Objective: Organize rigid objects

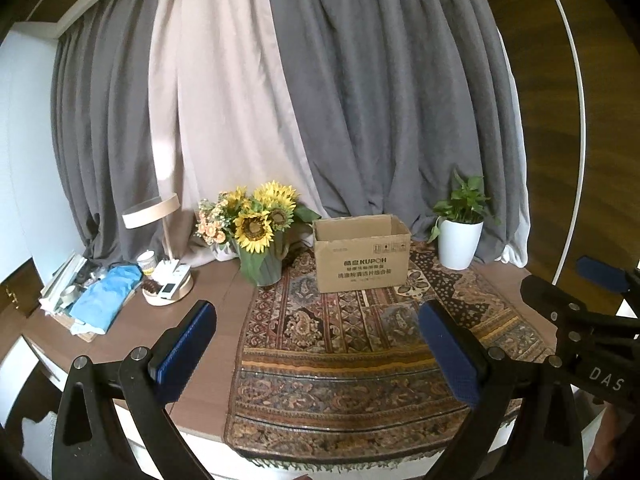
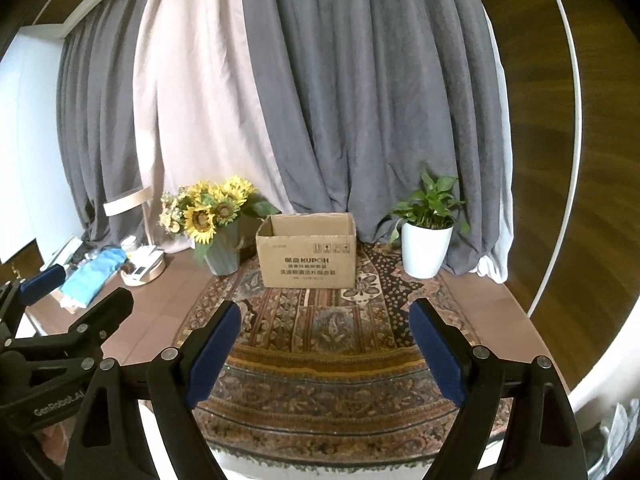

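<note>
An open brown cardboard box (image 1: pixel 362 256) stands on a patterned rug (image 1: pixel 352 360) at the back of the table; it also shows in the right wrist view (image 2: pixel 307 258). My left gripper (image 1: pixel 316 320) is open and empty, held above the rug's near part, well short of the box. My right gripper (image 2: pixel 325 316) is open and empty, also above the rug in front of the box. The right gripper's body shows at the right edge of the left wrist view (image 1: pixel 580 320). The box's inside is hidden.
A vase of sunflowers (image 1: pixel 260 232) stands left of the box, a potted plant in a white pot (image 1: pixel 459 240) right of it. At the far left are a lamp with a round tray of small items (image 1: pixel 168 284), a blue cloth (image 1: pixel 106 300) and clutter. Grey curtains hang behind.
</note>
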A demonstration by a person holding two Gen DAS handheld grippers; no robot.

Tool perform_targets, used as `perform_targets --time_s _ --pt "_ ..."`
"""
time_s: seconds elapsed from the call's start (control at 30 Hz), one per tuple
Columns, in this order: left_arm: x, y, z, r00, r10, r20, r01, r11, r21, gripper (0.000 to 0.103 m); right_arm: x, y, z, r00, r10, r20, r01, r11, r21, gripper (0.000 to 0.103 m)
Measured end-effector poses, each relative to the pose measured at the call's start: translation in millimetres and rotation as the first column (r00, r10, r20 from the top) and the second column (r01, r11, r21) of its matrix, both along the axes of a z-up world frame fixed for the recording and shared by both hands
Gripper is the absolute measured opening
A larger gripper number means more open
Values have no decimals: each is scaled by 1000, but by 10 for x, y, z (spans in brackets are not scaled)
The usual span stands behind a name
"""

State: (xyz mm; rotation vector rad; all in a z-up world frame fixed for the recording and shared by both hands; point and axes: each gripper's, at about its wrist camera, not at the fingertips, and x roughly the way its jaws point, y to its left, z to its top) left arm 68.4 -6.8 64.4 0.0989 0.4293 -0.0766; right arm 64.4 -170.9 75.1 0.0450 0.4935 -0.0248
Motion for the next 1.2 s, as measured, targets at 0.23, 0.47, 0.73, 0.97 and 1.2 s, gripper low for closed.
perform_targets --time_s 0.23,0.47,0.73,0.97,1.2 --pt "-275 -30 11 1000 15 -11 -15 1000 -6 103 -299 -39 68 1000 15 9 -15 1000 -17 87" --pt "-503 -25 48 1000 23 7 -22 1000 -7 103 -541 -47 102 999 31 23 -31 999 -13 87" --pt "-669 -23 77 999 25 20 -25 1000 -8 103 -707 -48 131 999 37 36 -36 999 -12 87" --pt "-750 -29 83 999 26 24 -26 1000 -8 103 -806 -56 140 999 35 41 -35 999 -13 87" --pt "-774 -40 79 999 25 27 -25 1000 -8 103 -846 -59 161 998 32 45 -32 999 -15 87"
